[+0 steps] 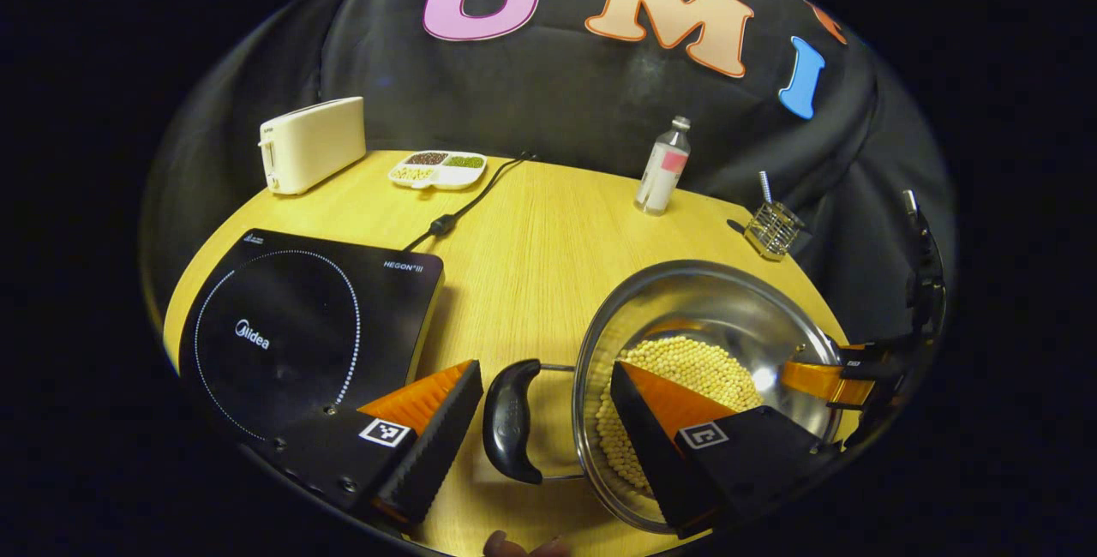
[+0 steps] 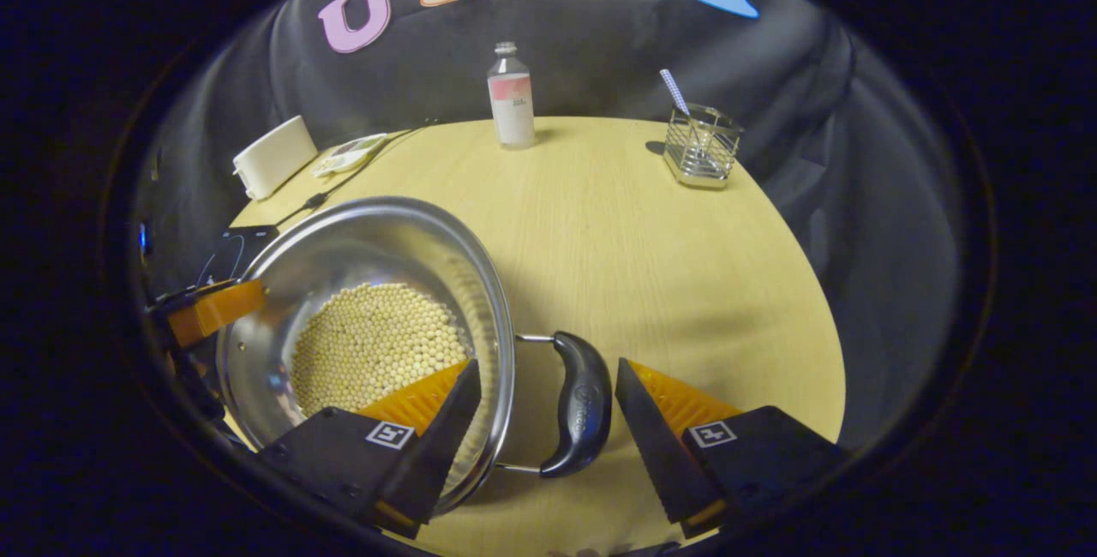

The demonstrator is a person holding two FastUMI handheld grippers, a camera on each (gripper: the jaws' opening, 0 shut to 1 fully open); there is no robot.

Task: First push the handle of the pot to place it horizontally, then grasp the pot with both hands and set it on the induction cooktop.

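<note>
left hand-held gripper (image 1: 544,420) spread — pot (image 1: 703,326) handle between its fingers, untouched; right hand-held gripper (image 2: 548,416) likewise spread around the opposite handle.

A staged kitchen inside a recording booth: black cloth (image 1: 548,103) backs a round wooden bench (image 1: 531,231) set with an induction cooktop (image 1: 300,326), toaster (image 1: 310,144), steel pot (image 1: 728,308) of beans, bottle (image 1: 662,168) and utensil rack (image 1: 773,230).

"Midea" and "HEGON" on induction cooktop (image 1: 308,326)
</note>
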